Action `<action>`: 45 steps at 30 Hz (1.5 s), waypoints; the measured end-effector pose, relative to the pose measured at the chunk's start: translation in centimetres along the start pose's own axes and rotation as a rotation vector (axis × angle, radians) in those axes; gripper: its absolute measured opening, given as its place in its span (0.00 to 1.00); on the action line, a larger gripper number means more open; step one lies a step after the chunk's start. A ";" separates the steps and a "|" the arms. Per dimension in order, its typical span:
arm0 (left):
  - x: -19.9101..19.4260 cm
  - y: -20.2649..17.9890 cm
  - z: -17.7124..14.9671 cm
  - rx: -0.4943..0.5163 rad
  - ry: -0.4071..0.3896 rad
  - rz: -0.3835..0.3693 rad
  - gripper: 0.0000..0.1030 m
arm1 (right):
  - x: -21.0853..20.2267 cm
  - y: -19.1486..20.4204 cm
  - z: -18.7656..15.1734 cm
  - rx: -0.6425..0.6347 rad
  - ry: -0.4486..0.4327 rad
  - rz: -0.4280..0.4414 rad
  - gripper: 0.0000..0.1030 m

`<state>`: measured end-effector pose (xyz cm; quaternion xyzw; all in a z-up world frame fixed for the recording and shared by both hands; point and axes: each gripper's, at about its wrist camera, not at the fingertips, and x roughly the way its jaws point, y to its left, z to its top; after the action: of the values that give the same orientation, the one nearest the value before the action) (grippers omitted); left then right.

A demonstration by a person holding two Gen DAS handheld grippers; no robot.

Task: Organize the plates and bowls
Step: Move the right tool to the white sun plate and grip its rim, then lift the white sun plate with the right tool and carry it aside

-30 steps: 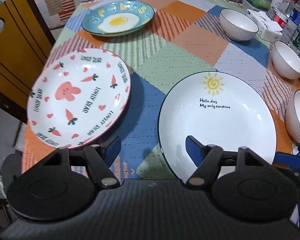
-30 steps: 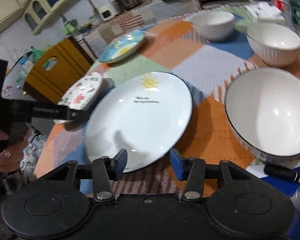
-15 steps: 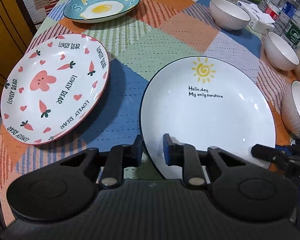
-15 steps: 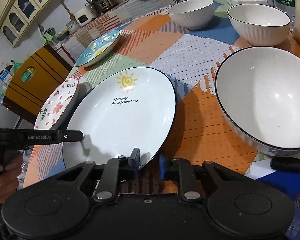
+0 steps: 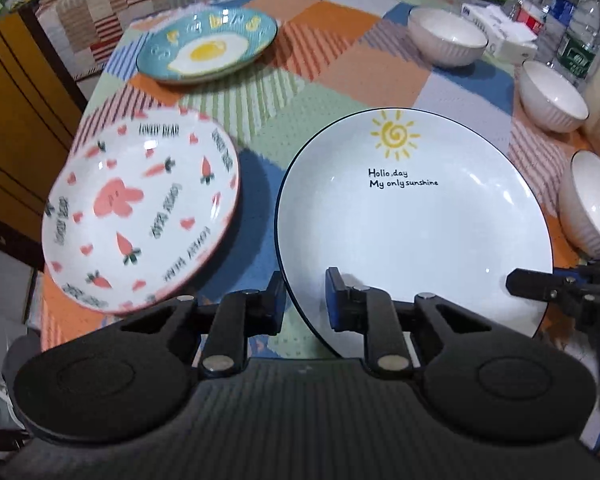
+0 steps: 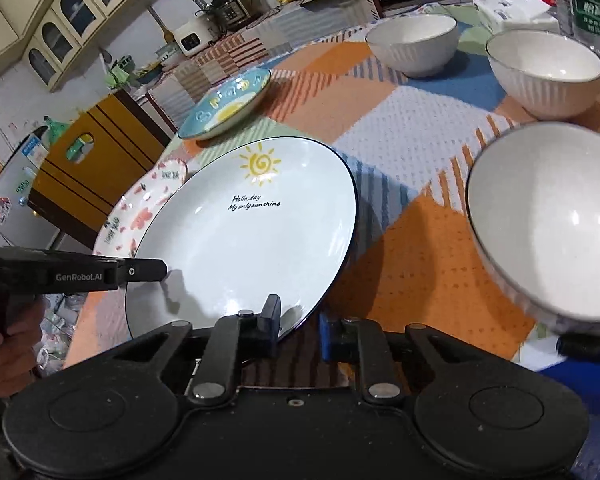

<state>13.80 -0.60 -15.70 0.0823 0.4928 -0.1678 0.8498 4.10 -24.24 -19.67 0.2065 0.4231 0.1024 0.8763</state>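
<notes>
A white plate [image 5: 412, 232] [image 6: 244, 240] with a yellow sun and dark rim sits at the table's near side. My left gripper [image 5: 305, 286] is shut on the plate's near-left rim. My right gripper [image 6: 299, 316] is shut on its near-right rim. The plate's left edge overlaps a pink carrot-print plate [image 5: 140, 216] [image 6: 140, 208]. A blue fried-egg plate [image 5: 208, 48] [image 6: 224, 104] lies further back. Three white ribbed bowls [image 5: 446, 40] [image 5: 552, 96] [image 5: 592, 200] stand along the right side, the nearest bowl [image 6: 548, 220] close beside my right gripper.
Water bottles [image 5: 580, 32] and a tissue pack [image 5: 500, 24] crowd the far right corner. A yellow wooden cabinet [image 5: 16, 120] stands off the table's left edge. A hand [image 6: 0, 344] holds the left gripper. A patchwork cloth [image 5: 340, 60] covers the table.
Both grippers went from open to shut on the sun plate's near rim. The plate now overlaps the carrot plate in the right wrist view.
</notes>
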 end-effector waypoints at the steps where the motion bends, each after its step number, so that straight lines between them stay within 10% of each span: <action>1: -0.4 0.0 0.5 0.002 -0.012 -0.008 0.18 | -0.2 0.1 0.4 -0.003 -0.007 0.000 0.22; 21: 5.2 0.4 9.5 -0.038 -0.014 -0.069 0.19 | 2.9 -0.9 11.6 -0.137 0.030 -0.092 0.23; 45: 10.0 -0.2 11.8 0.018 0.109 -0.097 0.20 | 8.8 -2.7 13.5 -0.019 0.104 -0.301 0.28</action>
<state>27.86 -6.41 -18.43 0.0750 0.5403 -0.2085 0.8118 20.20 -27.30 -19.53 0.1268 0.4931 -0.0156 0.8605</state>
